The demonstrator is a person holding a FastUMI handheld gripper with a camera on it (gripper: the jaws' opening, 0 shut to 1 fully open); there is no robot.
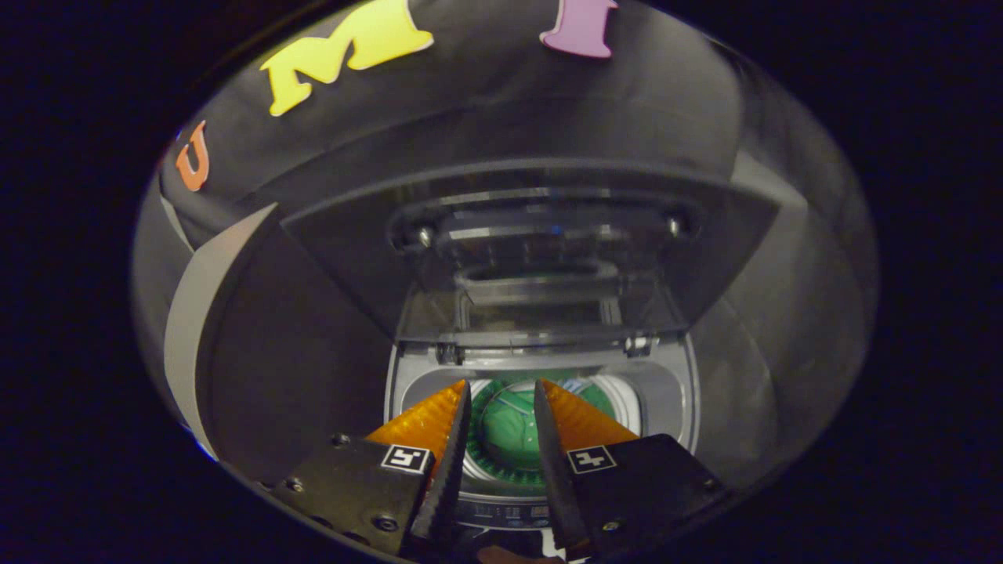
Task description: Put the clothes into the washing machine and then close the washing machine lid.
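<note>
Gripper up close, fingers parted and holding nothing. Between them at twelve o'clock, down in the drum, lies the green garment. Clothes look loaded; closing comes next. That means reaching beyond to the raised washing machine lid and swinging it down.

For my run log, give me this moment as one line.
gripper: open, empty, above drum | green garment: inside washing machine drum | lid: raised, not yet closed
</note>
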